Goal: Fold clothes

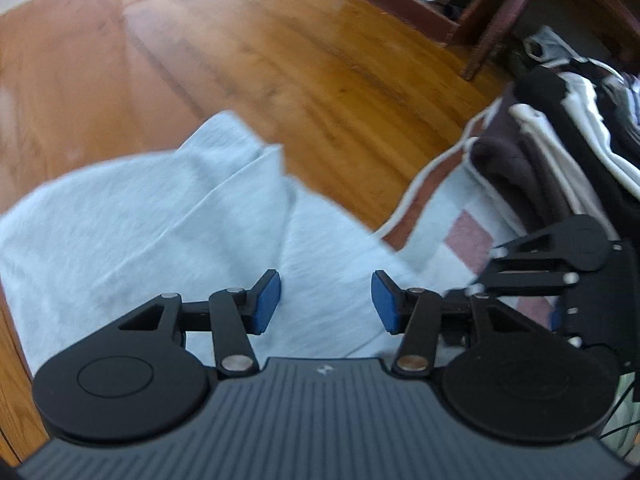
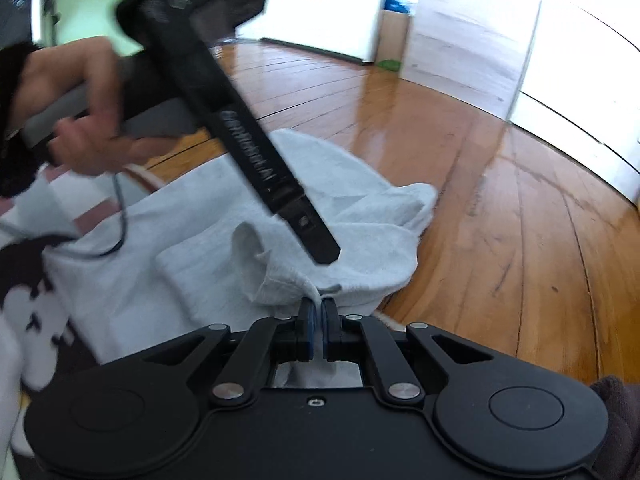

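Glossy wooden floor [image 1: 240,60] stretches to dark furniture legs [image 1: 500,20], with a pile of dark and white clothes [image 1: 560,140] on a patterned rug [image 1: 452,220]. On the floor lies a crumpled light grey garment [image 1: 140,216]; the right gripper [image 2: 318,330] pinches its edge, while the left gripper [image 1: 326,300] hovers above it, jaws apart.

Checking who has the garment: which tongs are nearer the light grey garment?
Right. The right tongs are shut on the light grey garment; the left tongs hang open above it.
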{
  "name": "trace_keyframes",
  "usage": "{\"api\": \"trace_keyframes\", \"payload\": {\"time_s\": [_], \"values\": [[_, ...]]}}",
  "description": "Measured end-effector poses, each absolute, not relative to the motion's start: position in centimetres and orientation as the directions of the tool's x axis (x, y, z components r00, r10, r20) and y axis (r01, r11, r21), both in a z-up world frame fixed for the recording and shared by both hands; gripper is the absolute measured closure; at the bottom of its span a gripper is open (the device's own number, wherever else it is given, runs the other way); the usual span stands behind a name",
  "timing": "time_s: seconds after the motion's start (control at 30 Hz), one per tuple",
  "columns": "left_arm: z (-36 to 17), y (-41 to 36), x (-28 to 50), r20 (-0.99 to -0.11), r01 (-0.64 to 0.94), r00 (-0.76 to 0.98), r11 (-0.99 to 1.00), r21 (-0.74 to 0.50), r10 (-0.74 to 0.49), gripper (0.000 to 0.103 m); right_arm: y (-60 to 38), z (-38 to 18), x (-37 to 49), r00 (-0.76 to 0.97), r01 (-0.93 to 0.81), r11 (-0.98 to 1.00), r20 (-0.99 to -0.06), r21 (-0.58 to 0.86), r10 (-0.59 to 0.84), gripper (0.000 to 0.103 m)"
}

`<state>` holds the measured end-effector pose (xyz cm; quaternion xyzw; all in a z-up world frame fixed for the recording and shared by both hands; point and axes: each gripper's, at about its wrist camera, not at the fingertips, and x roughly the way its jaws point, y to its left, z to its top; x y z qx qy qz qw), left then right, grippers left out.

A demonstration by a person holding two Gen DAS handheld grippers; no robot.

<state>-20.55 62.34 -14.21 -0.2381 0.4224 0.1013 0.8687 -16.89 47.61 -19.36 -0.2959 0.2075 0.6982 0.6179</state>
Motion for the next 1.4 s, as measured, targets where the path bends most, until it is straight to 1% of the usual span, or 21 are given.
{"api": "trace_keyframes", "payload": {"time_s": [0.13,0.23,0.27,0.3,0.37,0.4,0.5,0.67,0.7,0.77,0.8,0.87,0.9,0.93,0.97,1.0,1.13,1.17,1.23,1.33,1.4], "values": [[-13.8,62.3,-19.3,-0.773,-0.29,0.623,0.881,-0.374,-0.124,0.054,48.4,-19.3,-17.2,-0.079,-0.988,-0.146,-0.656,-0.049,0.751,0.097],[-14.8,63.1,-18.5,-0.791,-0.307,0.587,0.856,-0.415,-0.173,0.055,48.6,-19.8,-17.4,-0.091,-0.986,-0.158,-0.658,-0.043,0.747,0.097],[-15.4,63.5,-18.5,-0.803,-0.337,0.569,0.84,-0.425,-0.178,0.059,48.6,-19.9,-17.5,-0.095,-0.986,-0.163,-0.66,-0.041,0.745,0.097],[-16.0,63.9,-18.5,-0.814,-0.367,0.552,0.823,-0.434,-0.183,0.077,48.7,-20.1,-17.5,-0.099,-0.985,-0.167,-0.661,-0.04,0.744,0.097],[-16.7,64.3,-19.0,-0.824,-0.399,0.54,0.809,-0.431,-0.173,0.093,48.4,-20.1,-17.3,-0.106,-0.983,-0.181,-0.666,-0.044,0.738,0.096],[-16.8,64.4,-19.3,-0.824,-0.403,0.544,0.811,-0.424,-0.16,0.099,48.3,-20.1,-17.1,-0.122,-0.981,-0.192,-0.678,-0.029,0.725,0.095],[-15.9,64.4,-19.8,-0.818,-0.392,0.568,0.842,-0.37,-0.095,0.099,47.9,-20.3,-16.3,-0.171,-0.972,-0.235,-0.73,0.014,0.662,0.093],[-14.8,65.0,-19.2,-0.812,-0.399,0.583,0.858,-0.325,-0.036,0.099,48.2,-19.7,-15.7,-0.193,-0.96,-0.279,-0.775,0.022,0.602,0.093],[-14.9,65.1,-18.9,-0.813,-0.4,0.581,0.856,-0.326,-0.038,0.099,48.3,-19.6,-15.6,-0.197,-0.957,-0.288,-0.783,0.024,0.59,0.09],[-15.1,65.3,-18.4,-0.815,-0.398,0.578,0.853,-0.337,-0.052,0.098,48.5,-19.2,-15.5,-0.204,-0.957,-0.289,-0.771,0.027,0.604,0.079],[-15.4,65.3,-18.2,-0.813,-0.391,0.577,0.849,-0.355,-0.074,0.096,48.6,-19.1,-15.4,-0.21,-0.956,-0.291,-0.762,0.03,0.613,0.062],[-15.9,65.1,-17.6,-0.819,-0.388,0.567,0.849,-0.359,-0.087,0.093,49.1,-19.6,-16.0,-0.188,-0.949,-0.316,-0.761,-0.023,0.621,0.048],[-16.2,65.0,-17.2,-0.824,-0.389,0.56,0.85,-0.354,-0.087,0.093,49.4,-20.0,-16.3,-0.175,-0.943,-0.329,-0.761,-0.054,0.625,0.049],[-16.5,64.8,-16.9,-0.828,-0.39,0.553,0.852,-0.35,-0.087,0.093,49.7,-20.3,-16.6,-0.162,-0.936,-0.342,-0.76,-0.084,0.629,0.059],[-16.7,64.9,-16.5,-0.831,-0.393,0.55,0.852,-0.345,-0.083,0.098,49.5,-20.0,-16.5,-0.156,-0.941,-0.328,-0.751,-0.085,0.642,0.075],[-16.4,65.2,-16.2,-0.829,-0.402,0.556,0.853,-0.334,-0.063,0.099,49.1,-19.6,-16.2,-0.152,-0.949,-0.306,-0.739,-0.077,0.657,0.097],[-13.3,68.1,-15.9,-0.781,-0.459,0.621,0.838,-0.293,0.067,0.1,47.6,-17.8,-15.2,-0.13,-0.975,-0.217,-0.689,-0.041,0.713,0.098],[-12.5,69.0,-16.1,-0.759,-0.472,0.645,0.826,-0.306,0.088,0.1,47.2,-17.3,-15.0,-0.123,-0.98,-0.195,-0.676,-0.031,0.726,0.098],[-11.2,70.7,-16.7,-0.703,-0.47,0.706,0.798,-0.378,0.082,0.1,46.4,-16.5,-14.5,-0.109,-0.988,-0.151,-0.651,-0.01,0.752,0.098],[-10.5,71.8,-17.3,-0.664,-0.474,0.742,0.777,-0.415,0.098,0.103,45.3,-16.6,-16.3,-0.034,-0.979,-0.163,-0.681,-0.126,0.732,0.098],[-10.6,72.1,-18.2,-0.647,-0.478,0.755,0.764,-0.433,0.105,0.103,44.8,-17.1,-16.8,-0.003,-0.974,-0.16,-0.703,-0.158,0.711,0.098]]}}
